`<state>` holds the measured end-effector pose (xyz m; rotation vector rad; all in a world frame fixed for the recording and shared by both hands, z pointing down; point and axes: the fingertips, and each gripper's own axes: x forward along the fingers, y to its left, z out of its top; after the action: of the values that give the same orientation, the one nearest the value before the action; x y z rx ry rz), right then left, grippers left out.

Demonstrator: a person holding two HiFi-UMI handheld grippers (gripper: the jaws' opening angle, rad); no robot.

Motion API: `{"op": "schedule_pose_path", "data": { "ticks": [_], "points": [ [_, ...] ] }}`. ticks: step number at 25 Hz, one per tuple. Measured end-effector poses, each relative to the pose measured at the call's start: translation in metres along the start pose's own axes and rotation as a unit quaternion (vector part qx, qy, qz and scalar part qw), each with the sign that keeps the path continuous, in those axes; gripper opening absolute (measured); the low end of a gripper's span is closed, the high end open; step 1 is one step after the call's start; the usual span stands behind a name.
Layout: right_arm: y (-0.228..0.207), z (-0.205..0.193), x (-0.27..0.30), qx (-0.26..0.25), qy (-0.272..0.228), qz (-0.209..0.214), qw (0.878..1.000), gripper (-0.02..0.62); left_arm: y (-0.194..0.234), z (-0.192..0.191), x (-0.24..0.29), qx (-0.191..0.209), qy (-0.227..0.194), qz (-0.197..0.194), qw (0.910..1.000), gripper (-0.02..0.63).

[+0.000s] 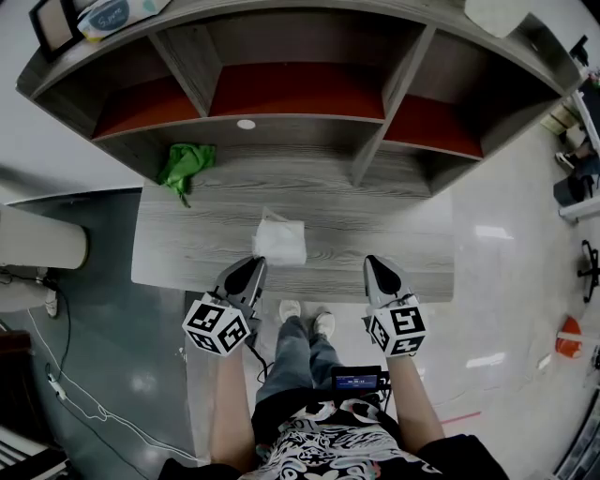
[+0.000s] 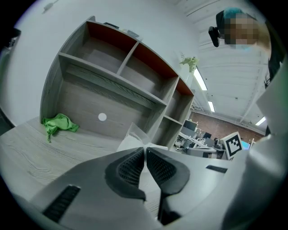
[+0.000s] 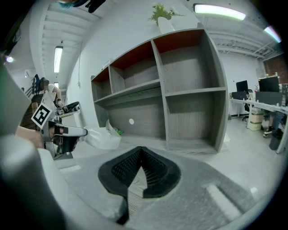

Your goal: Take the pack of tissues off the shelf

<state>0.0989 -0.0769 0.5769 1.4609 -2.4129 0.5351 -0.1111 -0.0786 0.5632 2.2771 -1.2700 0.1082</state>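
Note:
A white soft pack of tissues (image 1: 281, 240) lies on the grey wooden desk (image 1: 375, 234) in front of the empty shelf unit (image 1: 291, 117). My left gripper (image 1: 253, 265) is at the pack's near left corner, its jaws closed on the thin edge of the wrapper. In the left gripper view the pack (image 2: 135, 140) shows just past the closed tips of the left gripper (image 2: 145, 148). In the right gripper view the pack (image 3: 102, 137) rests on the desk. My right gripper (image 1: 375, 265) hovers over the desk's front edge to the right of the pack. The right gripper (image 3: 141, 148) is shut and empty.
A green cloth (image 1: 185, 166) lies at the desk's back left under the shelf. On top of the shelf sit another wrapped pack (image 1: 117, 14), a picture frame (image 1: 52, 23) and a potted plant (image 3: 164, 13). A white cabinet (image 1: 42, 239) stands to the left.

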Motion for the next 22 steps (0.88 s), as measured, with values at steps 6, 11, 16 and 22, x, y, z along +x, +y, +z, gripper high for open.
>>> {"op": "schedule_pose_path", "data": {
  "ticks": [6,11,16,22],
  "points": [
    [0.002,-0.019,0.019,-0.009,0.026,0.006,1.000,0.005,0.011,-0.025,0.017,0.021,0.041,-0.007,0.9989,0.020],
    [0.005,-0.031,0.030,-0.019,0.043,0.003,0.999,0.005,0.021,-0.042,0.026,0.022,0.061,-0.014,0.9978,0.020],
    [0.002,-0.041,0.037,-0.014,0.059,-0.008,0.998,0.005,0.030,-0.052,0.037,0.026,0.076,-0.019,0.9966,0.020],
    [0.000,-0.044,0.044,-0.011,0.066,-0.029,0.997,0.005,0.040,-0.062,0.047,0.026,0.089,-0.022,0.9955,0.020]
  ]
}}
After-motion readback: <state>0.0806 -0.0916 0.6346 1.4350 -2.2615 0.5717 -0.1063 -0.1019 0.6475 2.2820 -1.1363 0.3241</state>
